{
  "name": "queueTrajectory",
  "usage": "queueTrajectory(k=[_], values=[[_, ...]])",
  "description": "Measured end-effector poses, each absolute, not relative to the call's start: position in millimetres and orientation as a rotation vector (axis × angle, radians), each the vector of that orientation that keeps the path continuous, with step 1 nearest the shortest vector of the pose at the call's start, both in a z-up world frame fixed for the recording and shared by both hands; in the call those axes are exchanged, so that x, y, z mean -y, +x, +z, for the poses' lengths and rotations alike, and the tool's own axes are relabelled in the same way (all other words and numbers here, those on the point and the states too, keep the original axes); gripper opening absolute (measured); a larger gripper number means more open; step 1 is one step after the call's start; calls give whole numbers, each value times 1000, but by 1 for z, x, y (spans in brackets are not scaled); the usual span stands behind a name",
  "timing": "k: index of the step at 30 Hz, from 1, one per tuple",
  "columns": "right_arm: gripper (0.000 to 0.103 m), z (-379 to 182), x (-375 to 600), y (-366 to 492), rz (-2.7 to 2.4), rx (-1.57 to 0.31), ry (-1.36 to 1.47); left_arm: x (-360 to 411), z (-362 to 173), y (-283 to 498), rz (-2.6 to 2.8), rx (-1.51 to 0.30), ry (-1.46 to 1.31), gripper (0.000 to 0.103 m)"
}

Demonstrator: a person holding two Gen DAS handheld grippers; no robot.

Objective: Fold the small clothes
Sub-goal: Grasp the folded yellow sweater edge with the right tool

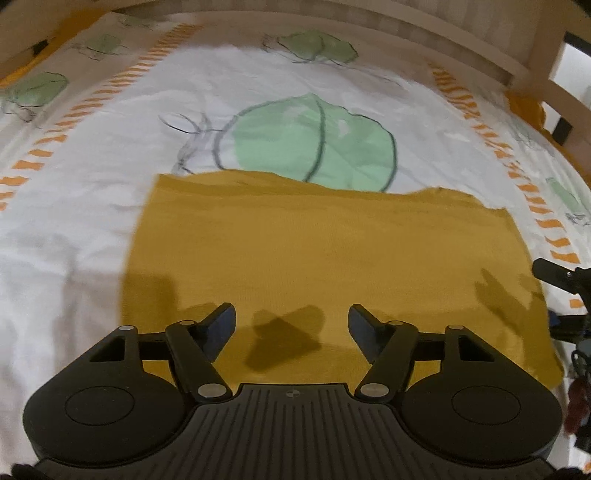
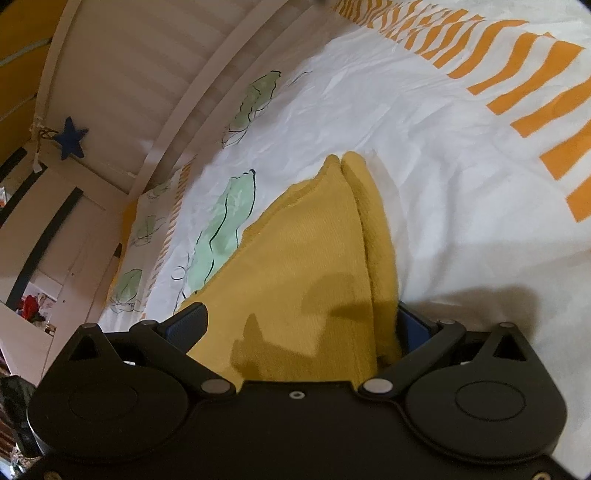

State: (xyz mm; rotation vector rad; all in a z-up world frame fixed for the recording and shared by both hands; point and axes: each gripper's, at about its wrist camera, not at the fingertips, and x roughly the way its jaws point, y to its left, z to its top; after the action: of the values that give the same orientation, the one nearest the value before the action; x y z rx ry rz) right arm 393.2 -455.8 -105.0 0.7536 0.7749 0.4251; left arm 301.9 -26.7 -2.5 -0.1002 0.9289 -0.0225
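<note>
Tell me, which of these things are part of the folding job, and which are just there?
Part of the job:
- yellow garment
- left gripper, open above the garment
- right gripper, open, the garment's edge between its fingers

Just there:
- bedsheet with leaf print, under the garment
- wooden bed rail
- blue star hanging by the bed

A bed (image 1: 92, 229) dressed in a white cover printed with green leaves (image 1: 317, 144) and orange dashes sits inside a pale wooden frame (image 1: 461, 33); a blue star (image 2: 71, 142) hangs from the slatted rail.
</note>
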Motion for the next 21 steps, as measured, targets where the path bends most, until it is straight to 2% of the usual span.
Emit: queueTrajectory(k=[9, 10, 12, 13, 14, 16, 17, 19, 21], values=[[103, -102, 440, 404, 416, -766, 703, -17, -1, 301, 12, -918, -138, 66], [100, -100, 436, 405, 409, -768, 683, -22, -2, 302, 13, -923, -143, 66], [80, -98, 429, 406, 385, -776, 627, -31, -4, 306, 18, -926, -152, 66], [63, -97, 426, 407, 364, -783, 600, -35, -5, 306, 23, -927, -152, 66], [54, -98, 425, 407, 341, -789, 585, -40, -5, 308, 29, -927, -153, 66], [50, -100, 425, 407, 326, -786, 593, -51, -5, 310, 41, -924, -167, 66], [44, -100, 427, 407, 320, -787, 598, -55, -4, 312, 45, -921, -176, 66], [38, -99, 428, 407, 312, -788, 587, -64, -2, 314, 58, -910, -191, 66], [34, -95, 426, 406, 302, -783, 565, -72, 0, 315, 74, -903, -197, 66]])
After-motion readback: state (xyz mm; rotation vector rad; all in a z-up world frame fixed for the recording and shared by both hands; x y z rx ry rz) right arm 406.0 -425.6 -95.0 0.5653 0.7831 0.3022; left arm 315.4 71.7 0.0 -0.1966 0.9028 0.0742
